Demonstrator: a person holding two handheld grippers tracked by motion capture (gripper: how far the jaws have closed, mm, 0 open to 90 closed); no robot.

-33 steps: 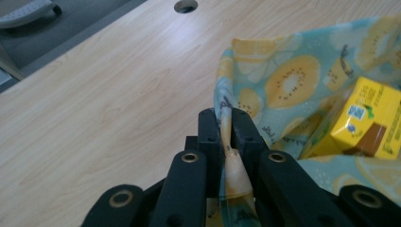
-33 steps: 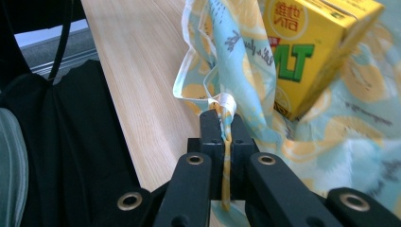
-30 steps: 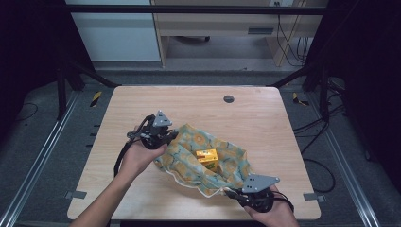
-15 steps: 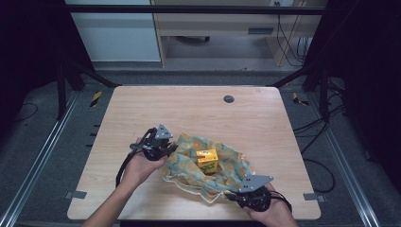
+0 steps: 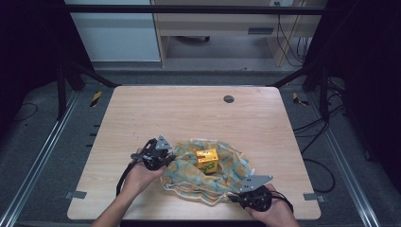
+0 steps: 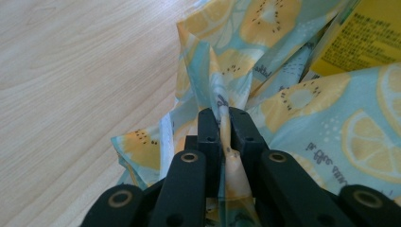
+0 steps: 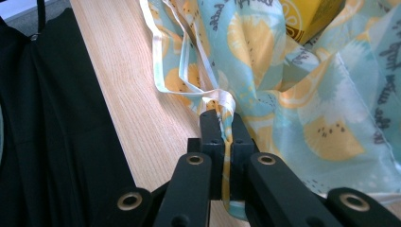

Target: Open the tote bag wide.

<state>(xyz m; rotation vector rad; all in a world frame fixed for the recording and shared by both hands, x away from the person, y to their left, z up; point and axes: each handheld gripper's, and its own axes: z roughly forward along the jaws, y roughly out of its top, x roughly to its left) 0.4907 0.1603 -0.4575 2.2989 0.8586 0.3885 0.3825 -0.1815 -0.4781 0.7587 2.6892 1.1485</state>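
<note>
Lying between both claws: fruit-print cloth point(image 5: 222, 172), yellow box point(image 5: 207, 160) at centre. Left claw point(image 6: 225, 124) is pinching its left edge; right claw point(image 7: 222, 124) is pinching the near-right corner ribbon point(image 7: 218, 101).

A light wooden table point(image 5: 189, 113) with rounded corners is set in the middle of the room, and a small dark round cap point(image 5: 229, 99) is let into its top near the far edge. The table is framed by metal rails point(image 5: 42, 156) at left and right, laid on a dark grey floor point(image 5: 331, 118). Black cables point(image 5: 317, 142) are trailed over the floor on the right. Beyond the table a pale cabinet front point(image 5: 113, 30) and a light wooden desk point(image 5: 222, 23) are seen, with cables hung beside it. Both sides are shut in by dark drapes point(image 5: 28, 42), and the tabletop is evenly lit from above
</note>
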